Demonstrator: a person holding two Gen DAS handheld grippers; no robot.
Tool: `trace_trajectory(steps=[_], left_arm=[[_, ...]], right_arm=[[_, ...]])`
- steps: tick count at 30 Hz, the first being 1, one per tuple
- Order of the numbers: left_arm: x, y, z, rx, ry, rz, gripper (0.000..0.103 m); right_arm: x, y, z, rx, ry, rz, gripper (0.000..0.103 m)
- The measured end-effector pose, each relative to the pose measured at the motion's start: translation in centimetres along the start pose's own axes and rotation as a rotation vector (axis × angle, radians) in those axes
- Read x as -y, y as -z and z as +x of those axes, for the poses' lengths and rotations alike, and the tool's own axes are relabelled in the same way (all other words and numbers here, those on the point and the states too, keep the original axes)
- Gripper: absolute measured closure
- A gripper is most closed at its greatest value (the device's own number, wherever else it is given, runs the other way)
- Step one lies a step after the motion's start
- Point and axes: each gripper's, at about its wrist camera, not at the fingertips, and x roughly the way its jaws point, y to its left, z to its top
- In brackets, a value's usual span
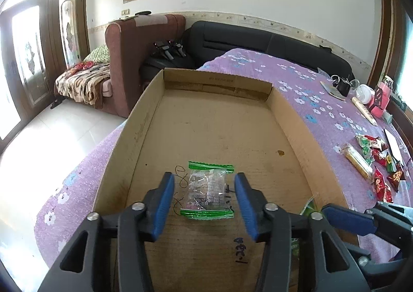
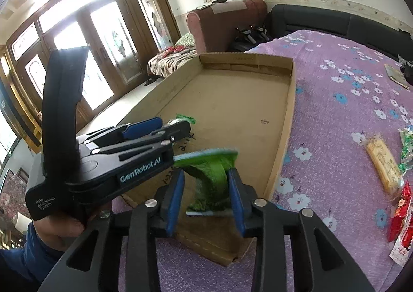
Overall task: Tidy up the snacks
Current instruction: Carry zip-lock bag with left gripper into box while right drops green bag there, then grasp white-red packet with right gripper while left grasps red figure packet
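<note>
Blue-padded, the right gripper (image 2: pixel 206 190) pinches a green snack packet (image 2: pixel 210 181) over the near right corner of the cardboard tray (image 2: pixel 290 121). Spread wide and empty, the left gripper (image 1: pixel 205 195) hovers above a clear green-edged packet (image 1: pixel 209 190) lying near the tray's front edge. Best to carry the green packet inward and release it beside that one, leaving the snack pile (image 1: pixel 379 163) on the bedspread (image 1: pixel 296 77) for later.

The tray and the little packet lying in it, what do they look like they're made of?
Tray: corrugated cardboard by the look, matte brown, with folded walls, stains and pen marks. Packet: seemingly thin clear plastic film, glossy and crinkled, with green crimped ends; its contents can't be made out.
</note>
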Motion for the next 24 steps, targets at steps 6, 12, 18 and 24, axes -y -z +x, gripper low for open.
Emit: trace_trajectory(steps=[6, 12, 18, 24], left_arm=[[0.3, -0.3, -1.3, 0.033, -0.016, 0.022, 0.048], [0.6, -1.3, -3.2, 0.065, 0.006, 0.016, 0.047], [3.1, -1.6, -4.3, 0.054, 0.073, 0.055, 0.047], [7.9, -1.5, -5.2, 0.009, 0.189, 0.133, 0.047]], right_arm=[[0.5, -0.7, -2.0, 0.02, -0.011, 0.04, 0.068], [3.6, -1.1, -6.1, 0.043, -0.005, 0.129, 0.062], [10.7, -0.3, -9.7, 0.055, 0.109, 0.265, 0.062], [18.3, 1.7, -12.1, 0.04, 0.227, 0.472, 0.062]])
